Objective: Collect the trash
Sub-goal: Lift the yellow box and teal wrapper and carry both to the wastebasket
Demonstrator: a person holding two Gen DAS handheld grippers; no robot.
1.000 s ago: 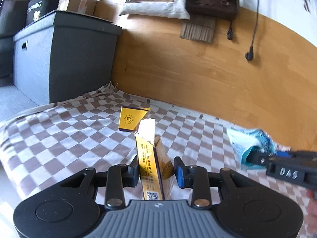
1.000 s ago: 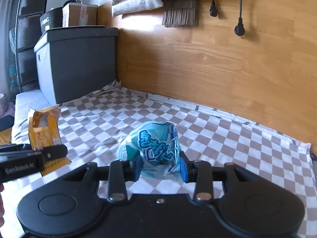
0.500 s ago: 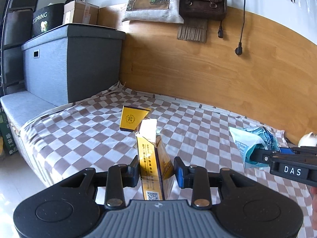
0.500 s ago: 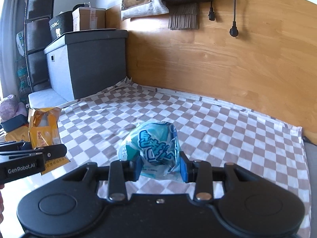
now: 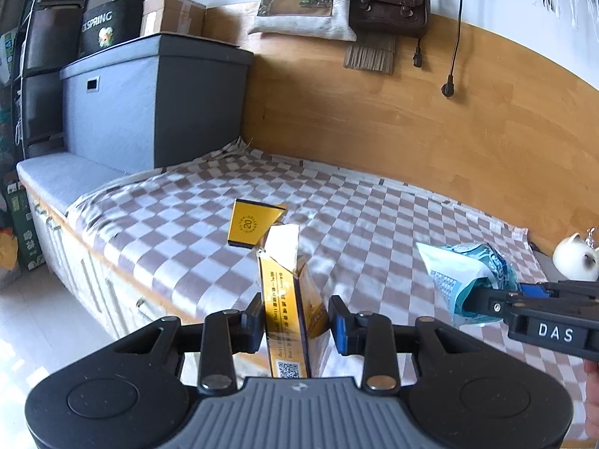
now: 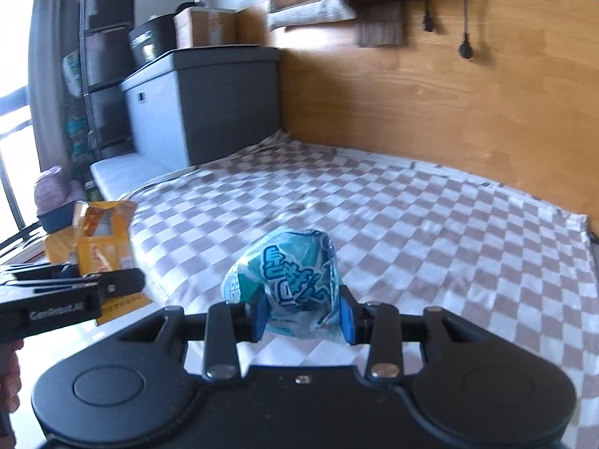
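Note:
My left gripper [image 5: 295, 321] is shut on a torn yellow carton [image 5: 290, 299], held upright above the near edge of the checked cloth [image 5: 209, 220]. The carton's open flap with a "20" mark [image 5: 252, 226] sticks up ahead. My right gripper [image 6: 303, 318] is shut on a crumpled blue-green plastic wrapper [image 6: 288, 280], held above the cloth [image 6: 411, 224]. The wrapper [image 5: 464, 280] and right gripper also show at the right of the left wrist view. The carton [image 6: 103, 239] and left gripper show at the left of the right wrist view.
A grey storage box [image 5: 149, 104] stands at the back left with a cardboard box [image 5: 172, 13] on top. A wooden wall panel [image 5: 411, 119] runs behind the bed. A white figurine [image 5: 574, 258] sits at the far right. White floor [image 5: 45, 325] lies left of the bed.
Both grippers have pulled back and up from the cloth, each still holding its item. The bed's front edge and the floor have come into view.

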